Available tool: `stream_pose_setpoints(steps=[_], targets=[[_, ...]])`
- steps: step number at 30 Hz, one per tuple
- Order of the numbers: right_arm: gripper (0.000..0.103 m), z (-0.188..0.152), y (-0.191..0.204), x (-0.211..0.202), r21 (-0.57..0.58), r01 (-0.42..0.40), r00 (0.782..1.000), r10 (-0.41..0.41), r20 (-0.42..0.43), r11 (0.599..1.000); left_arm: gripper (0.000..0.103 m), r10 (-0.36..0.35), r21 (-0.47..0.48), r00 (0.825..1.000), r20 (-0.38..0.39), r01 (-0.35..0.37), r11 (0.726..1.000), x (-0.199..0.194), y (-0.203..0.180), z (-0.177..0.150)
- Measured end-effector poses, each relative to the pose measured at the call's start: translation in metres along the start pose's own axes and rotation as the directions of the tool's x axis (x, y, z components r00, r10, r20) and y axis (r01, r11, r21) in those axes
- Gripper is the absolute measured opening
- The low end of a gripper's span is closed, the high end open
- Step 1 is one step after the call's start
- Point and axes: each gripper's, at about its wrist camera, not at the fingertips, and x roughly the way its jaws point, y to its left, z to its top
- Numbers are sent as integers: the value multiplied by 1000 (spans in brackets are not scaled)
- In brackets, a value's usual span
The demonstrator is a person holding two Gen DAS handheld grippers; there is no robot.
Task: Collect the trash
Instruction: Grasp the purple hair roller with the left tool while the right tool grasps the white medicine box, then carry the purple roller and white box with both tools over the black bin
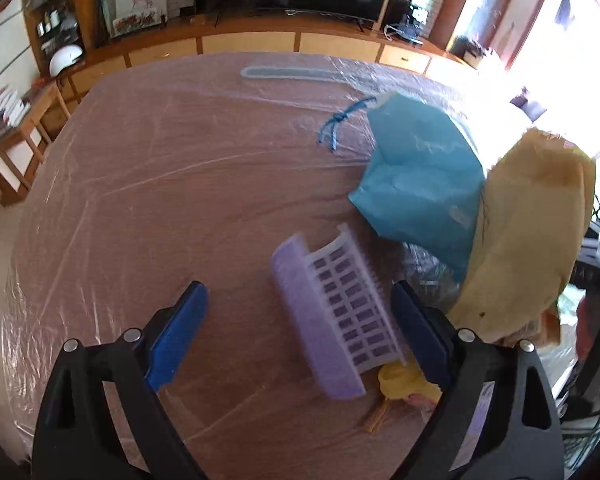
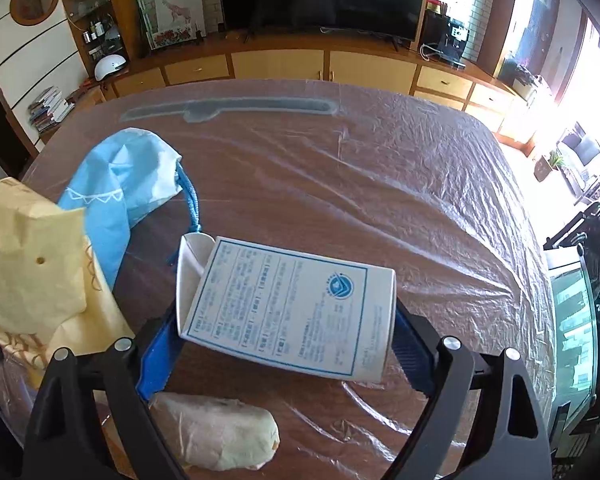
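Observation:
My left gripper [image 1: 300,316] is open above the table; a purple and white plastic tray [image 1: 336,316] lies on the table between and beyond its fingers, nearer the right one. A small yellow wrapper [image 1: 404,382] lies just below the tray. My right gripper [image 2: 284,332] is shut on a white carton with blue print [image 2: 288,308], held flat a little above the table. A crumpled whitish paper wad [image 2: 220,432] lies under the left finger. A blue paper bag [image 1: 420,176] [image 2: 120,192] and a yellow paper bag [image 1: 528,240] [image 2: 28,264] stand between the two grippers.
The brown table [image 1: 160,200] [image 2: 380,184] is covered in clear plastic film. A blue cord [image 1: 340,120] lies by the blue bag. A long low wooden cabinet [image 2: 280,64] with a TV runs behind the table.

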Motion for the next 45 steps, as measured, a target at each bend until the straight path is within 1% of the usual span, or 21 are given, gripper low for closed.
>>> stream_pose_setpoints(steps=[2,3,4,5,6,8,9,10,12,20,30,36,41,45], targets=[[89,0,-4,2,9,-8,1000,8,1,1000,84,0,15,1000,2,0,1000,0,-2,-2],[89,0,-4,2,12,-12,1000,12,3,1000,83,-1,21,1000,3,1,1000,-1,-2,-3],[86,0,-4,2,14,-16,1000,16,4,1000,78,-1,29,1000,6,1,1000,-2,-3,-3],[84,0,-6,2,18,-18,1000,18,7,1000,72,-5,35,1000,9,5,999,-3,-3,-3],[84,1,-7,2,24,-21,1000,21,10,999,69,-10,41,1000,11,10,999,-4,-3,-2],[84,2,-8,2,39,-31,999,31,16,999,55,-29,42,999,18,28,999,-5,-2,-2],[84,1,-9,1,49,-41,999,40,22,998,51,-40,36,999,21,39,999,-6,0,-2],[84,3,-12,1,56,-43,999,42,27,998,45,-59,28,998,22,58,998,-6,2,-1],[83,3,-17,-3,68,-46,998,42,49,997,45,-94,2,995,23,94,996,-7,7,0],[83,3,-31,-20,111,-63,993,51,111,992,44,-136,-8,988,67,137,991,-16,12,-5],[83,-16,-40,-46,170,-101,986,76,149,980,44,-134,15,989,66,133,991,-20,8,-13],[83,-34,-38,-62,171,-129,982,101,161,977,44,-129,27,989,75,127,992,-23,4,-17],[83,-46,-35,-70,168,-139,980,110,166,976,44,-130,23,988,82,128,991,-27,4,-19],[83,-51,-32,-77,164,-133,979,103,178,977,44,-128,29,988,89,126,992,-31,2,-22]])
